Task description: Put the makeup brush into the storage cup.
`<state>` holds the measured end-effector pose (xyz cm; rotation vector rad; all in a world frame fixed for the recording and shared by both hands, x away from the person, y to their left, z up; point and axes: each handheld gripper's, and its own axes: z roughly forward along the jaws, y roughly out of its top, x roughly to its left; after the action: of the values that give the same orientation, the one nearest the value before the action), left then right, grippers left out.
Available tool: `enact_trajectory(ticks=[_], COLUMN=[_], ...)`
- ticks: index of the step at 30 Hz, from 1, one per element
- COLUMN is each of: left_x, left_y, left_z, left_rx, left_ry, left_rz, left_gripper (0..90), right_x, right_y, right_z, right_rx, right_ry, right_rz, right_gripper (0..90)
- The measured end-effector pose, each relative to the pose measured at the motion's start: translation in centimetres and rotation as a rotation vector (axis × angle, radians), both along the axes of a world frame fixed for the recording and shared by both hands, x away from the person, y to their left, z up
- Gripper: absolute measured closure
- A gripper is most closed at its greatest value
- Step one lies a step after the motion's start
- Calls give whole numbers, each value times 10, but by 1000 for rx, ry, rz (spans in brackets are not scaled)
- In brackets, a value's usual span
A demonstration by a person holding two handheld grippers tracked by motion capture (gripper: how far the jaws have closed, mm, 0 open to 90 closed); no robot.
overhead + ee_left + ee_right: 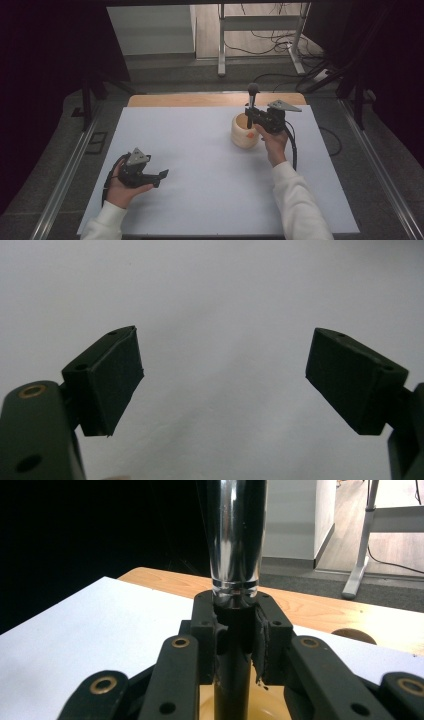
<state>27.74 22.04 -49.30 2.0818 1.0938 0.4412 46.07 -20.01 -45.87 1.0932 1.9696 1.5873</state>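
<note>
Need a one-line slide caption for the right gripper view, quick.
Right gripper shut on an upright tool, black handle below a shiny metal shaft, above a cream cup on the white table.

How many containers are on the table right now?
1: a cream round holder on the white table, right of centre, beneath the right gripper, which is shut on an upright utensil. Nothing appears hidden.

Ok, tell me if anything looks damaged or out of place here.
The pad on one jaw of the right hand-held gripper looks frayed and torn at its edge, where it clamps the microphone above the cream cup. Nothing else stands out.
</note>
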Motion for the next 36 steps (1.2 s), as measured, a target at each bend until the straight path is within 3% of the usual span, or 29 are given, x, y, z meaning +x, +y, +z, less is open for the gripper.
enact_trajectory(ticks=[14, 16, 17, 18, 20, 21, 22, 36], left_x=[0, 0, 0, 0, 0, 0, 0, -1], left_y=[1, 1, 2, 2, 2, 2, 2, 4], left_z=[1, 1, 1, 1, 1, 1, 1, 2], left_rx=[2, 1, 1, 1, 2, 2, 1, -7], left_ry=[3, 2, 3, 3, 1, 1, 0, -13], left_rz=[-3, -2, -1, -1, -2, -2, -3, 9], left_gripper=[159, 157, 157, 157, 156, 156, 156, 156], right_x=[-1, -1, -1, -1, -2, -2, -2, -11], right_y=[4, 4, 5, 5, 5, 5, 4, 4], right_z=[-3, -3, -2, -2, 1, 1, 3, 15], right_rx=[-25, -29, -23, -23, -10, -10, -7, -40], right_ry=[6, 6, 5, 5, 14, 14, 15, 6], right_rz=[-4, -3, -10, -10, -20, -20, -38, -1], right_gripper=[733, 695, 561, 561, 393, 393, 314, 171])
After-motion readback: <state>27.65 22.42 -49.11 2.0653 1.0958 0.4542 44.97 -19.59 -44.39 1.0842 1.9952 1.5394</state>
